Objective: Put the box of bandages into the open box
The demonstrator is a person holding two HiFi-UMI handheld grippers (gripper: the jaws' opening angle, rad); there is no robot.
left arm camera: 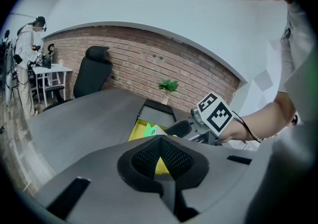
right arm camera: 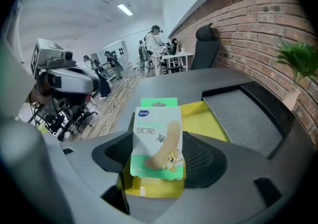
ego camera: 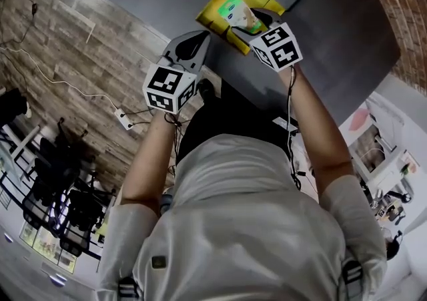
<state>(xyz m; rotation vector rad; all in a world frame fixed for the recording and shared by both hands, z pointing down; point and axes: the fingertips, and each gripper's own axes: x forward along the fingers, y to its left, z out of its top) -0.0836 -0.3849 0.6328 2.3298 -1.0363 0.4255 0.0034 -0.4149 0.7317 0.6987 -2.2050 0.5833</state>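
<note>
The box of bandages [right arm camera: 156, 141], white and green with a cartoon print, stands upright between the pads of my right gripper [right arm camera: 156, 168], which is shut on it. In the head view that gripper [ego camera: 250, 26] holds the bandage box [ego camera: 241, 16] just above the near edge of the open yellow box [ego camera: 217, 9], which lies on the grey table. The yellow box [right arm camera: 206, 118] shows right behind the bandages. My left gripper [ego camera: 193, 43] hovers to the left of the yellow box, with its jaws together and nothing between them. From the left gripper [left arm camera: 161, 164] I see the yellow box [left arm camera: 139, 131] ahead.
A dark grey padded lid [right arm camera: 243, 111] lies open behind the yellow box. A black office chair [left arm camera: 94, 71] and a small plant [left arm camera: 168, 86] stand at the table's far side by the brick wall. A power strip [ego camera: 123, 118] and cables lie on the floor to the left.
</note>
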